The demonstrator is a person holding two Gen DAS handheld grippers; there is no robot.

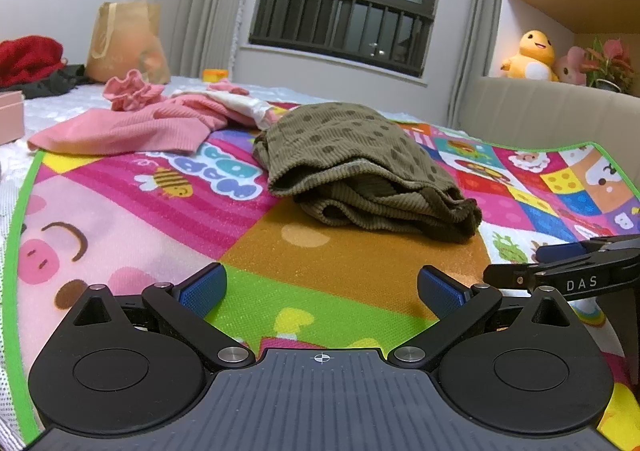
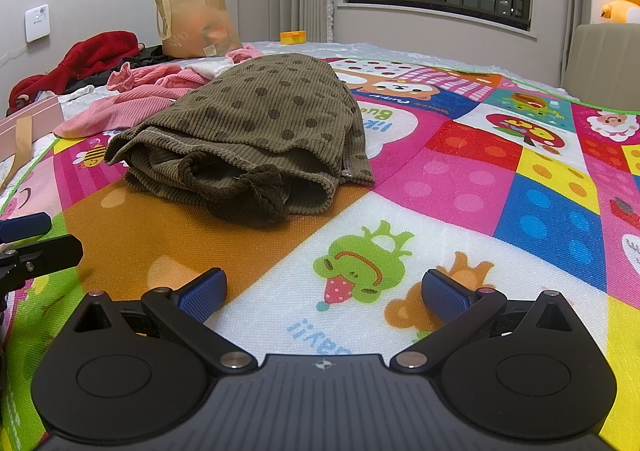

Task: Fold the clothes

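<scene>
Both the left gripper [image 1: 322, 287] and right gripper [image 2: 324, 289] gape wide, empty. The olive dotted corduroy garment [image 2: 256, 123] lies bunched ahead on the colourful cartoon play mat [image 2: 500, 187], right-of-centre for left, left-of-centre for right, roughly equally near.

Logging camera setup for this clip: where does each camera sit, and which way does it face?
Left wrist: sits on the left gripper, low over the play mat, facing the olive dotted garment; its open fingers show.
Right wrist: sits on the right gripper, facing the same garment; its open fingers show.
Shared: garment, mat, paper bag, each other's gripper.
</scene>
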